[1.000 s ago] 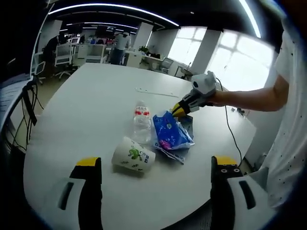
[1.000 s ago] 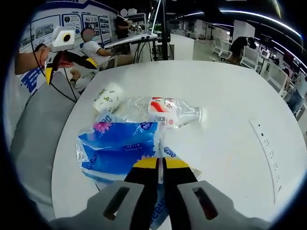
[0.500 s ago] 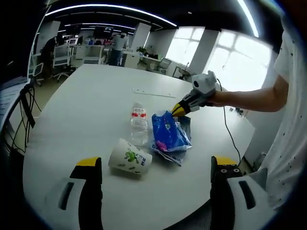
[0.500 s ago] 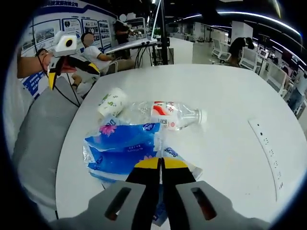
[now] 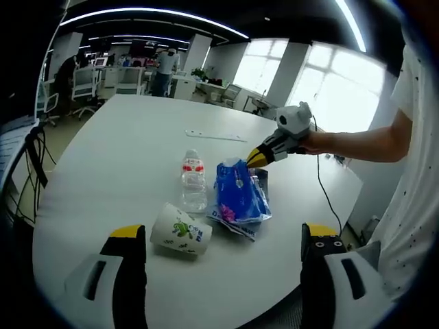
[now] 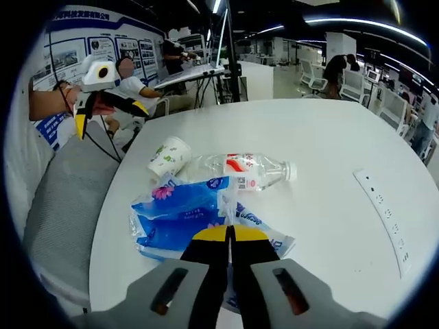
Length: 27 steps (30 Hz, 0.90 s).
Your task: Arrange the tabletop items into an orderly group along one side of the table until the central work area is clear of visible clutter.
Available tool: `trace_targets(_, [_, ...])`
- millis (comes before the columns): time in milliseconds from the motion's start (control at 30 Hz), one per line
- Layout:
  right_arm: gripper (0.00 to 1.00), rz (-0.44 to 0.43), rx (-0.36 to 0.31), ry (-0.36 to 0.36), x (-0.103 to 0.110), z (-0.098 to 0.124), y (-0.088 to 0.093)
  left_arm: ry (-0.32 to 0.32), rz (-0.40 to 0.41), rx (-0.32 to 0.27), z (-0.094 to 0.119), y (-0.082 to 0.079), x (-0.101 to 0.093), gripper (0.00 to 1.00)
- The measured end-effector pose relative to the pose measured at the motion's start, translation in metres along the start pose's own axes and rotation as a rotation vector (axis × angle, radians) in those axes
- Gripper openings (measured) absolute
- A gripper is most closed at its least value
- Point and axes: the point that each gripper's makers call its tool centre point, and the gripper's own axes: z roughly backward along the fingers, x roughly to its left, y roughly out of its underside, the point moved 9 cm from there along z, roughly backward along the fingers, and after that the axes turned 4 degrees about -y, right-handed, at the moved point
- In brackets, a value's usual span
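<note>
- The blue tissue pack [image 6: 180, 216] lies near the bench [image 5: 123, 151] edge, one corner lifted; the right tongs [image 6: 230, 236] are pressed together, pinching that corner, judged a drag grip to slide it sideways.
- Just beside it a clear water bottle [image 6: 250, 171] lies on its side, touching the pack's wrapper.
- A paper cup [image 5: 180, 231] lies tipped beside the bottle, nearer the left tongs [image 5: 223, 243].
- The left tongs hang spread above the bench edge, holding nothing, likely waiting for the cup.
- A white power strip [image 6: 384, 216] lies well apart across the bench.
</note>
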Motion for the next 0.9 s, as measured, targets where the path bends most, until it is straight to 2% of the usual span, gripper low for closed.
trace_targets(500, [0.00,-0.059,-0.071,0.008,0.019,0.017,-0.006,0.032,-0.027,-0.013,-0.005,-0.007,-0.009,0.96])
trace_targets(900, [0.00,-0.081,-0.169,0.078,0.026,0.038,-0.020,0.054,-0.042,-0.038,-0.009,-0.018,-0.017,0.94])
